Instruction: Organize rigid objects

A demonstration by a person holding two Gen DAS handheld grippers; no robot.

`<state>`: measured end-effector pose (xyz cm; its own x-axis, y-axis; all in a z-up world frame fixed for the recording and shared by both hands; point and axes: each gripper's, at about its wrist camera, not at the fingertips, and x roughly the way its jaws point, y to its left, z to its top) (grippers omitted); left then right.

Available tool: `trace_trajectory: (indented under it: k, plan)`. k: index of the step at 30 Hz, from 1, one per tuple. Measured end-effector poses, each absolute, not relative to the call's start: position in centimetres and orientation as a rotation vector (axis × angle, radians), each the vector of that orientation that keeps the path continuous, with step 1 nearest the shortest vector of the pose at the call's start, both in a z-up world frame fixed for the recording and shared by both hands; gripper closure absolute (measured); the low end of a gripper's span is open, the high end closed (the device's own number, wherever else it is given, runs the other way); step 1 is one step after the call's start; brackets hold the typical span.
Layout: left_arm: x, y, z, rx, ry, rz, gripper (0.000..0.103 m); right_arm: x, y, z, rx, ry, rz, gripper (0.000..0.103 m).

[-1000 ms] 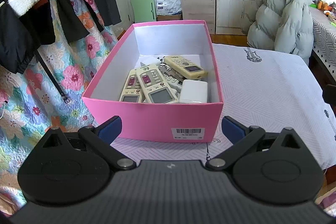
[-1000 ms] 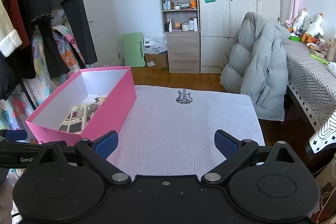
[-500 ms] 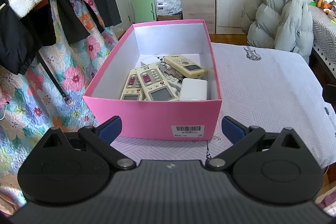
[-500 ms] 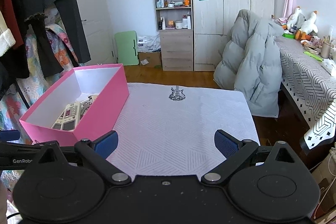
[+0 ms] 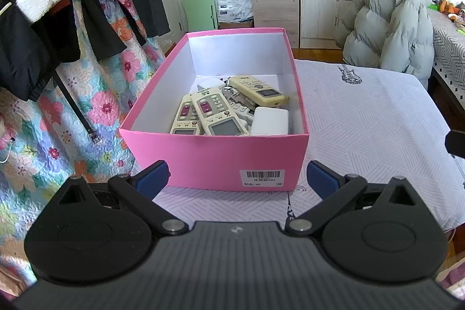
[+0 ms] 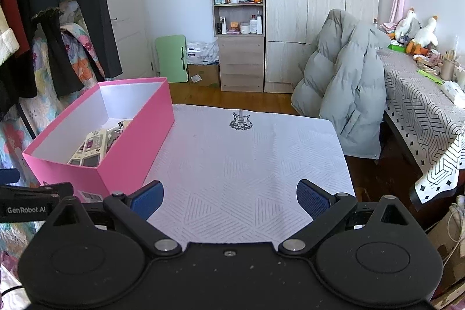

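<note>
A pink box (image 5: 215,156) stands at the left of the white-clothed table (image 5: 369,118). Inside lie several cream remote controls (image 5: 216,114), one yellowish remote (image 5: 257,90) and a white block (image 5: 270,121). My left gripper (image 5: 237,179) is open and empty, just in front of the box's near wall. In the right wrist view the box (image 6: 136,135) is at the left with remotes (image 6: 93,147) showing inside. My right gripper (image 6: 229,198) is open and empty above the cloth (image 6: 247,159).
Hanging clothes (image 5: 58,5) and a floral quilt (image 5: 58,121) are close on the left. A grey puffer jacket (image 6: 343,95) hangs on a chair behind the table. A patterned table (image 6: 421,103) with toys is at the right. Shelves and a wardrobe (image 6: 305,10) line the back wall.
Both grippers have drifted slightly back and up, so the box sits a little further off. Both stay open and empty. The box's contents have not moved.
</note>
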<state>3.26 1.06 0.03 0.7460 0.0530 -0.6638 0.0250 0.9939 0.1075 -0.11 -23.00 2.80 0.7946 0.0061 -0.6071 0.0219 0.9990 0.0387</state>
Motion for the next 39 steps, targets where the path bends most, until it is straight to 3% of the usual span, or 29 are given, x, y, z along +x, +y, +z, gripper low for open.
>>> trace_trajectory:
  k: [39]
  plan:
    - [2.69, 1.47, 0.08, 0.119, 0.681, 0.054, 0.000, 0.00, -23.65, 2.66, 0.062, 0.655, -0.010, 0.003]
